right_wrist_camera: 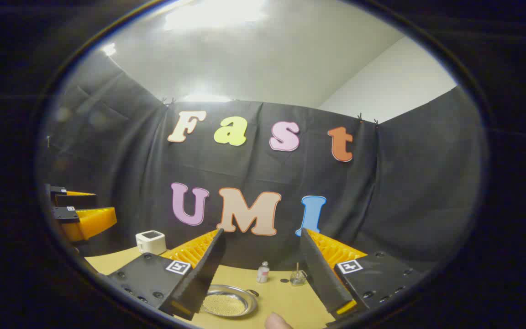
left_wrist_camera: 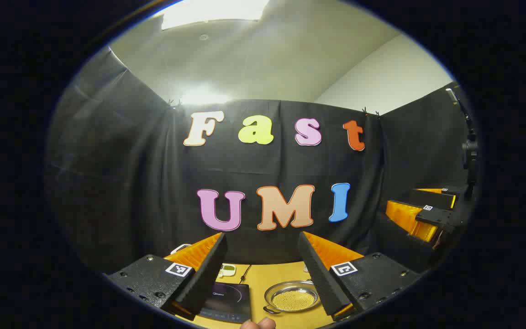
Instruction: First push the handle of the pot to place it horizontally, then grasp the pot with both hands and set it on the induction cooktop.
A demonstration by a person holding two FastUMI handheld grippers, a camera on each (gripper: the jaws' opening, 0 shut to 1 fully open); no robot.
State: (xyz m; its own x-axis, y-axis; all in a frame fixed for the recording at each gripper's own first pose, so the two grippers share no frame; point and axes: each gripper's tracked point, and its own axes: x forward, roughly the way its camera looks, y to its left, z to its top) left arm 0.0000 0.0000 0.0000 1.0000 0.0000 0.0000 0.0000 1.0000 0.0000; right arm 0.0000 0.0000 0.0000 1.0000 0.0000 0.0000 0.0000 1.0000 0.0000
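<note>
Grippers hang high over a yellow table (left_wrist_camera: 286,274), both pointed at the black cloth wall. The left gripper (left_wrist_camera: 263,274) has its 2 fingers spread wide, with nothing between them. The right gripper (right_wrist_camera: 263,274) is the same, jaws wide and holding nothing.

In the left gripper view, the pot (left_wrist_camera: 291,297) sits on the table low down, just inside the right-hand finger. It is shiny and shallow, and it is full of tiny yellow balls. A small loop handle (left_wrist_camera: 270,310) sticks out at its near left side. Just to the left of the pot lies the induction cooktop (left_wrist_camera: 226,299), flat and dark. The pot is beside it, not on it. A small white thing with a green middle (left_wrist_camera: 227,270) sits behind the cooktop. A fingertip (left_wrist_camera: 258,324) peeks in at the very bottom.

In the right gripper view, the pot sits close to the left-hand finger. Behind it stand a small can (right_wrist_camera: 262,273) and a little glass jar (right_wrist_camera: 297,277) with a stick in it. A white box (right_wrist_camera: 150,241) sits far off to the left.
</note>
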